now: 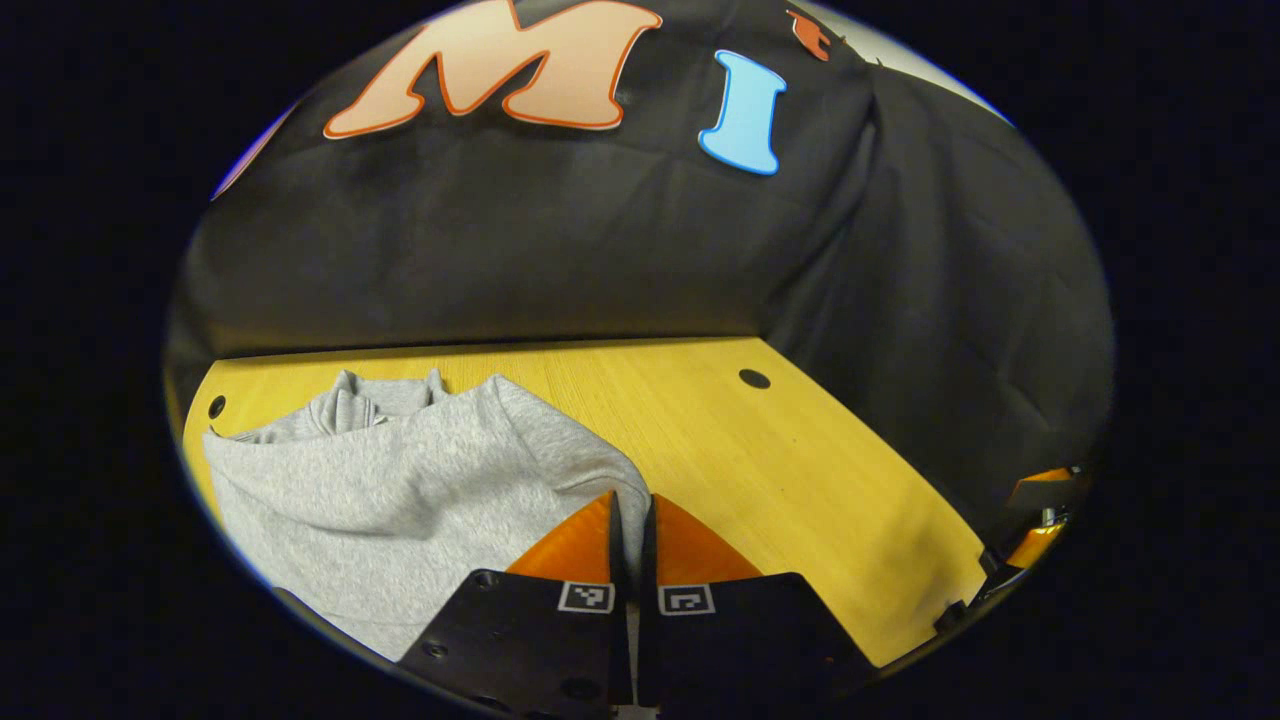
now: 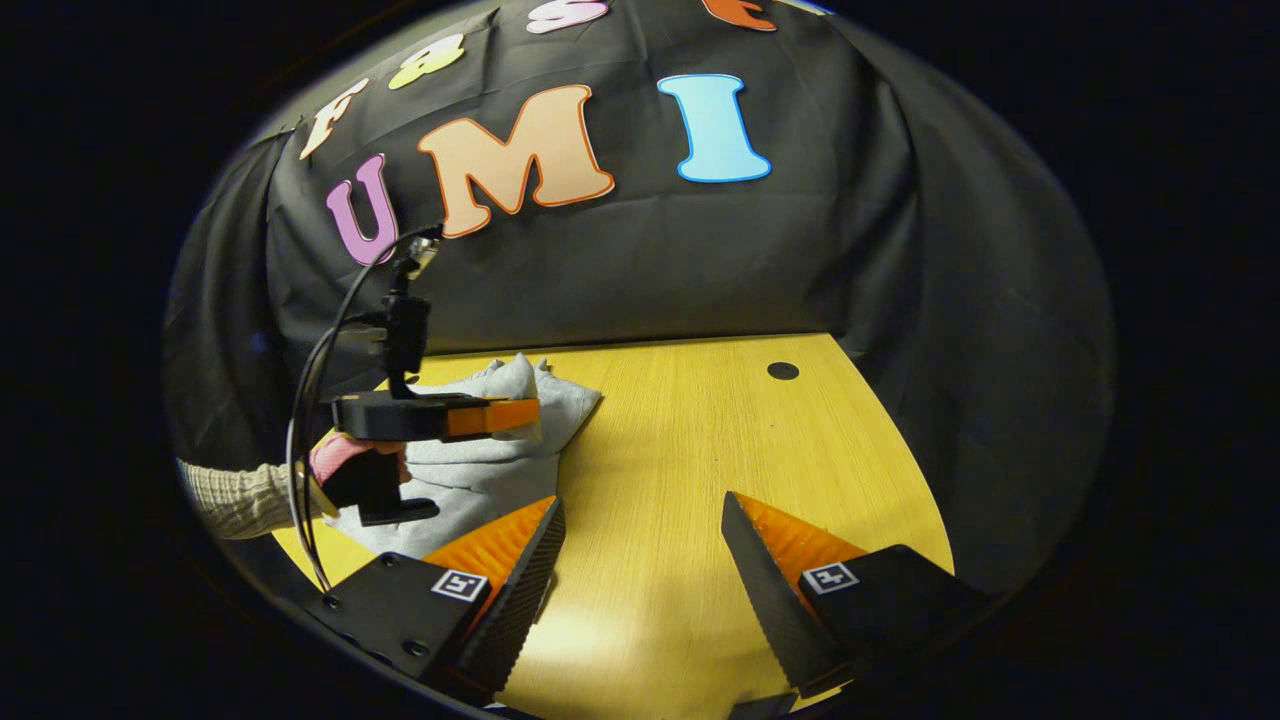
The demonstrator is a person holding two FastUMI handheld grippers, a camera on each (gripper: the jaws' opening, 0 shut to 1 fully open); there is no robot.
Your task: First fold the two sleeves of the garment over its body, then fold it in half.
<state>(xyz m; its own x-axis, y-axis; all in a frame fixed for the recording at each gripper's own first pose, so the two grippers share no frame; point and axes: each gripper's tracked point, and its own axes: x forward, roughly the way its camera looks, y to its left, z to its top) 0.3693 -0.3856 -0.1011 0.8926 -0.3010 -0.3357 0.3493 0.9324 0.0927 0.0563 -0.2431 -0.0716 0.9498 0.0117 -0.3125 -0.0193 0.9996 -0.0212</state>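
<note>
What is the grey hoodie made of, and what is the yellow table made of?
The grey hoodie looks like soft, matte knit fleece: its surface is speckled and fuzzy and falls in loose folds. The table looks like light wood or a wood-look laminate: fine straight grain lines and a smooth, slightly shiny finish.

ribbed cream sleeve [image 2: 232, 497] — black cables [image 2: 305, 420], gripper tags [image 1: 586, 597]

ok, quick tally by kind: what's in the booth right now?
Grey hooded garment: 1
Grippers: 2, left gripper and right gripper
Wooden table: 1
Holes in the table: 2
Total: 6
</note>
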